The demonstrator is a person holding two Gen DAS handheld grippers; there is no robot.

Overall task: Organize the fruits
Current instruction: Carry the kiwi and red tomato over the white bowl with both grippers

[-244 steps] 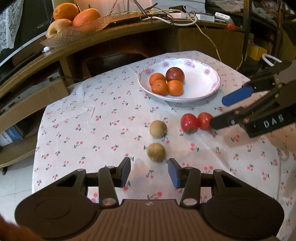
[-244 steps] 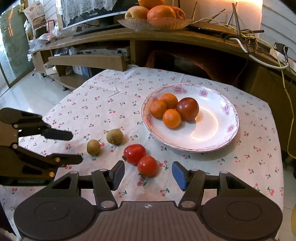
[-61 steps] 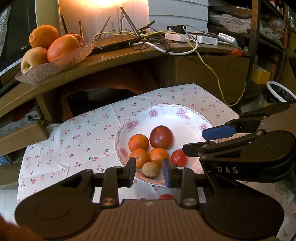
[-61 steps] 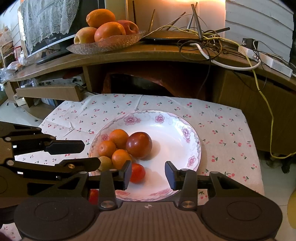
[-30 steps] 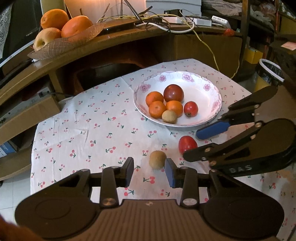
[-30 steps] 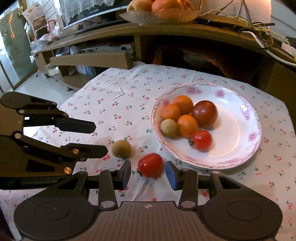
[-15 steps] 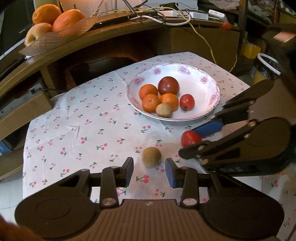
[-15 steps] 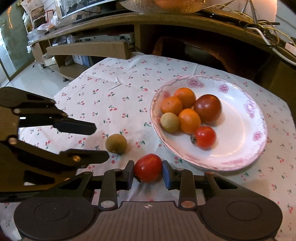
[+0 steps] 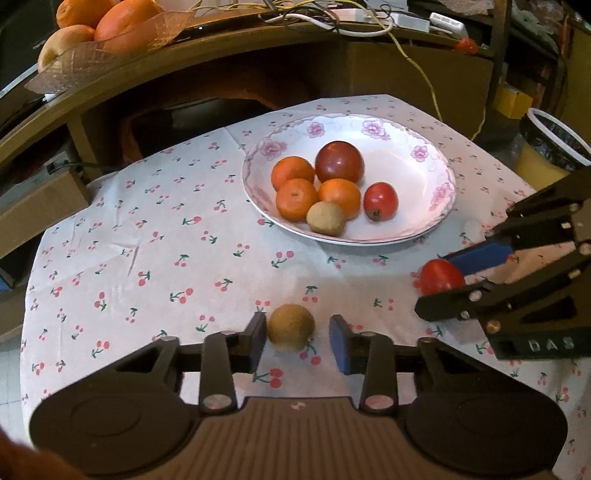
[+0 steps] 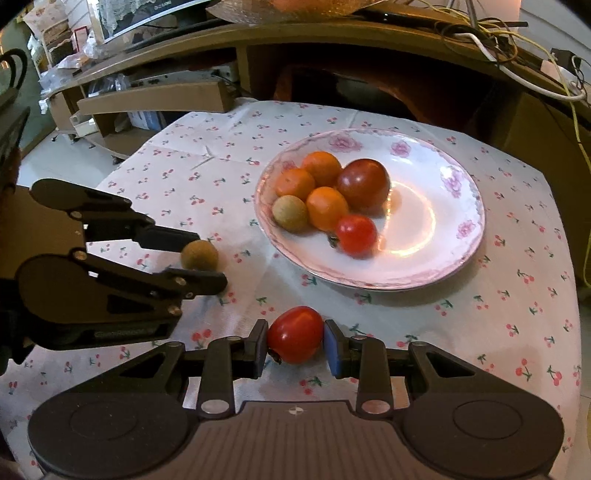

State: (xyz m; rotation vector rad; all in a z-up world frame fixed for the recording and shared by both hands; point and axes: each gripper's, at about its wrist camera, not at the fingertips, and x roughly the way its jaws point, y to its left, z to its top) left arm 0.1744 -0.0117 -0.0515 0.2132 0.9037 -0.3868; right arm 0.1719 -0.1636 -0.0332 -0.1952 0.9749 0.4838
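Note:
On the cherry-print tablecloth a brown round fruit (image 9: 291, 326) sits between the fingers of my left gripper (image 9: 298, 328). Its jaws are closing: the left pad touches the fruit, the right pad stands just clear of it. My right gripper (image 10: 295, 334) is shut on a red tomato (image 10: 295, 332), both pads against it, low on the cloth. The right wrist view has the left gripper (image 10: 207, 258) around the brown fruit (image 10: 199, 254). The flowered plate (image 9: 443, 177) behind holds three oranges, a dark red fruit, another brown fruit and a small tomato.
A wooden shelf curves behind the table with a glass dish of large fruit (image 9: 92, 48) and tangled cables (image 9: 351, 22). A lined bin (image 9: 550, 147) stands past the table's right edge. A cardboard box (image 10: 155, 98) lies on the left, beyond the cloth.
The right gripper's jaws have closed onto the red tomato. The left gripper has moved forward and down, so the brown fruit now lies between its fingers, which have narrowed.

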